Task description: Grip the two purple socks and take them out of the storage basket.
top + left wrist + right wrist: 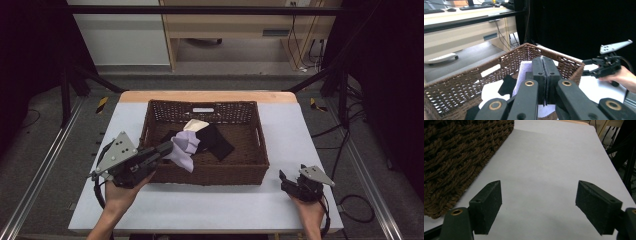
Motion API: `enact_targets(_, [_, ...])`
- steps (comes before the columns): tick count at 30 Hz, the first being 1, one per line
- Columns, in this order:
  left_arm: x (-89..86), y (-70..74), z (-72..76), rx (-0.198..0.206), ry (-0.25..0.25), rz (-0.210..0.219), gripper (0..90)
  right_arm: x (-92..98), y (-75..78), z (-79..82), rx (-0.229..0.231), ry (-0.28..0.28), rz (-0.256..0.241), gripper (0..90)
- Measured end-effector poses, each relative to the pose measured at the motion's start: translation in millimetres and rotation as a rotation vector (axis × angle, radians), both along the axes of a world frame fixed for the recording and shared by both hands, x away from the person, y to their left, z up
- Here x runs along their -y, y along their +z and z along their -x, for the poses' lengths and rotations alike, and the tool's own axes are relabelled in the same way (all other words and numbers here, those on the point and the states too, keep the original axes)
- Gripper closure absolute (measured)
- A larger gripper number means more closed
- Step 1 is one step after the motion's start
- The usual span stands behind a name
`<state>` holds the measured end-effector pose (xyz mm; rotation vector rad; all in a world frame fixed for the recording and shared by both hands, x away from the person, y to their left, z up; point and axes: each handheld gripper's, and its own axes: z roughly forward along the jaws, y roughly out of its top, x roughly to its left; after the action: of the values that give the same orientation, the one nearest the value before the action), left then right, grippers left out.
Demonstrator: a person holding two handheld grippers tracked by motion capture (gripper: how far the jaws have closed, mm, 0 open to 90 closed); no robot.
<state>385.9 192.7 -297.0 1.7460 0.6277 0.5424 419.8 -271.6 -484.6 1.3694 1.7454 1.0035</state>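
Observation:
A brown wicker basket stands in the middle of the white table. My left gripper reaches over the basket's front left rim and is shut on a lavender cloth, which hangs partly above the basket's inside. In the left gripper view the jaws are pressed together, with the pale cloth behind them. Black cloths and a cream cloth lie in the basket. My right gripper rests on the table right of the basket, open and empty.
The basket's woven wall is close on the left of my right gripper. Bare table stretches ahead of it. Black frame posts stand beside the table, cables lie on the floor at right, and a desk is behind.

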Motion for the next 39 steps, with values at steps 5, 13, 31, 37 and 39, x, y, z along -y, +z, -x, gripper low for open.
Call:
enact_targets(5, [-2.2, -8.5, 12.9, -0.019, -0.029, -0.019, 88.4, -0.2, 0.0, 0.1, 0.000, 0.002, 0.002, 21.3])
enact_targets(13, [-5.3, -34.6, 25.0, -0.094, -0.056, -0.041, 88.3, -0.9, -0.1, 0.3, 0.003, -0.001, 0.008, 21.3])
enact_targets(31, [10.6, -111.9, 18.9, -0.318, -0.065, -0.161, 88.4, -1.2, 0.0, 0.3, -0.001, -0.004, 0.009, 21.2])
enact_targets(37, [17.9, -130.9, 11.8, -0.352, -0.046, -0.225, 88.1, -1.0, -0.1, 0.2, -0.001, -0.005, 0.009, 21.1])
enact_targets(39, [19.0, -136.9, 9.3, -0.367, -0.045, -0.233, 88.0, -1.0, -0.1, 0.3, -0.001, -0.005, 0.009, 21.1])
